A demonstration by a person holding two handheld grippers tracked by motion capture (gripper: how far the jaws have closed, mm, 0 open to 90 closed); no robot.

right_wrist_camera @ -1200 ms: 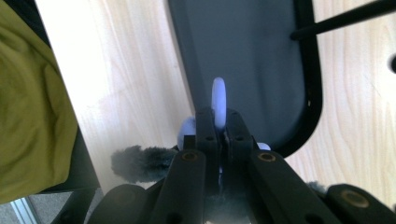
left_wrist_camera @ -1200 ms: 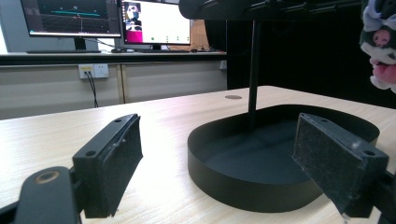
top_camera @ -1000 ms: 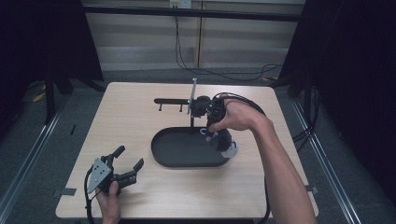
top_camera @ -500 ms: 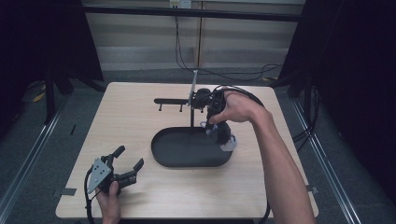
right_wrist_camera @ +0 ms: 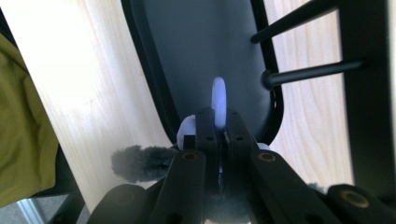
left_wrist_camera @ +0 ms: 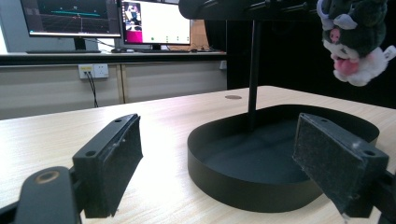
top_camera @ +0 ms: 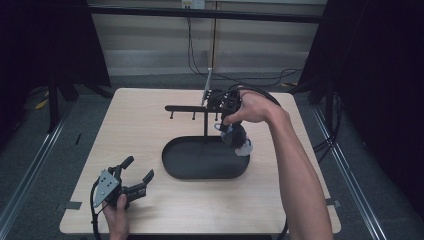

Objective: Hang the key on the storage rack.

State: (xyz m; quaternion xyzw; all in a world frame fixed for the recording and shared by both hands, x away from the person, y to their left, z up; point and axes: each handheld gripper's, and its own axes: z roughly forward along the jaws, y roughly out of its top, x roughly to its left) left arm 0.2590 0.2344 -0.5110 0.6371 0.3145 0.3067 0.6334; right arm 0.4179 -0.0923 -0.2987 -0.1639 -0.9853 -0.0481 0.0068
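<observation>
A dark grey and white plush toy hangs above the right end of a black oval tray. My right gripper holds it from above, just by the right end of the stand's horizontal bar. In the right gripper view my right gripper is shut on the toy's pale ring, with grey fur below and two pegs to the right. My left gripper rests open at the table's front left. Its view faces the tray, the post and the toy.
The wooden table has bare room left of the tray. A thin rod rises behind the stand. Cables lie on the floor beyond the table. Monitors stand on a bench in the left gripper view.
My right gripper has lifted the plush toy up and back toward the stand's bar. The left gripper has stayed in place.
</observation>
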